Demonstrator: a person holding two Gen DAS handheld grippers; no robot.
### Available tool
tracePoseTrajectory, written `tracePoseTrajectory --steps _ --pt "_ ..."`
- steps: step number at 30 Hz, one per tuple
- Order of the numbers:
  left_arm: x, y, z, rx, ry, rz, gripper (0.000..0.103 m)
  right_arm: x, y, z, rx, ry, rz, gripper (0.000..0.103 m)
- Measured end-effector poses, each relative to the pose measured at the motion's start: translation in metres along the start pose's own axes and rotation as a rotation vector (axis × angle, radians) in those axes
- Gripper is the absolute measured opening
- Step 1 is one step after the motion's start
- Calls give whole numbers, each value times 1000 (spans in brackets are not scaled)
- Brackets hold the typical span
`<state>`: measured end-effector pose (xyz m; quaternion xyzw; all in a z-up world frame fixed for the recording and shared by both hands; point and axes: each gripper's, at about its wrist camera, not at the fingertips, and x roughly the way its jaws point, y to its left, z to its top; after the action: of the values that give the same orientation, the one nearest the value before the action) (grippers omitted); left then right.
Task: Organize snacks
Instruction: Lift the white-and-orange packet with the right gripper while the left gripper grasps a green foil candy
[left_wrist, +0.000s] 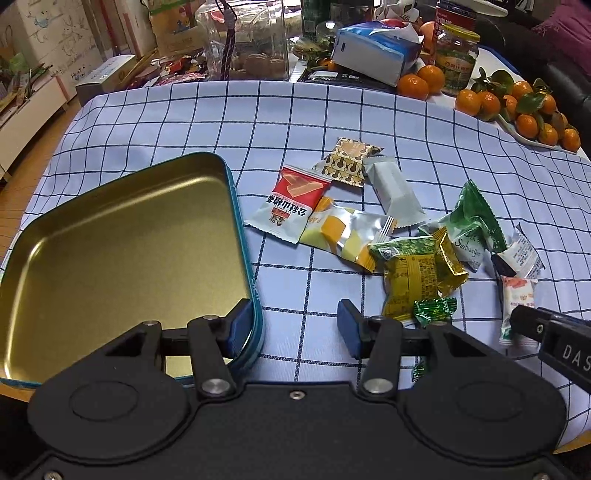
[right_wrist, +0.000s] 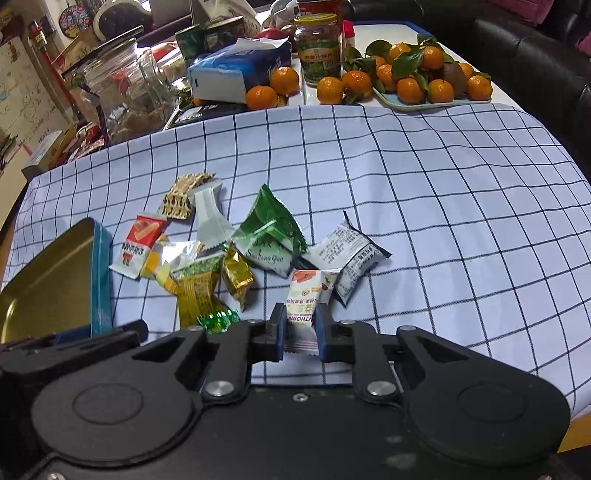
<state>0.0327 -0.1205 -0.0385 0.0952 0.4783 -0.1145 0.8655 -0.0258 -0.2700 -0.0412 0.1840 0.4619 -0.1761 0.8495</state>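
Right gripper (right_wrist: 300, 328) clenched on hawthorn snack pkt (right_wrist: 308, 291) | left gripper (left_wrist: 295, 328) wide open, straddling tin (left_wrist: 236, 206) rim

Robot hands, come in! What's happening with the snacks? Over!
Right gripper shut on hawthorn snack packet. Left gripper open, straddling tin rim. Tin empty; nothing in the way.

Open gold-lined tin (left_wrist: 122, 236) lies flat, empty, left of mixed wrapped snacks (left_wrist: 369, 221) scattered on the cloth.
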Motion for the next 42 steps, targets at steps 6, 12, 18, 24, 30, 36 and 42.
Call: tracePoseTrajectory --steps 6,12,18,24,30,36,42 --pt "-13 -2 -5 6 -47 -30 55 -2 -20 -10 30 48 -55 18" --pt "-12 -23 -10 109 -52 -102 55 -2 -32 -11 81 49 -67 19" --pt "-7 -50 -13 211 -56 -131 55 1 -37 -6 138 44 -50 29" --pt "-1 -61 -14 234 -39 -129 57 5 -43 -3 176 59 -50 32" --pt "-1 -64 -15 231 -14 -164 56 10 -42 -4 167 86 -66 36" --pt "6 -68 -15 229 11 -161 56 13 -45 -4 178 93 -67 38" --pt "17 -64 -8 156 74 -173 55 15 -39 -4 141 84 -82 39"
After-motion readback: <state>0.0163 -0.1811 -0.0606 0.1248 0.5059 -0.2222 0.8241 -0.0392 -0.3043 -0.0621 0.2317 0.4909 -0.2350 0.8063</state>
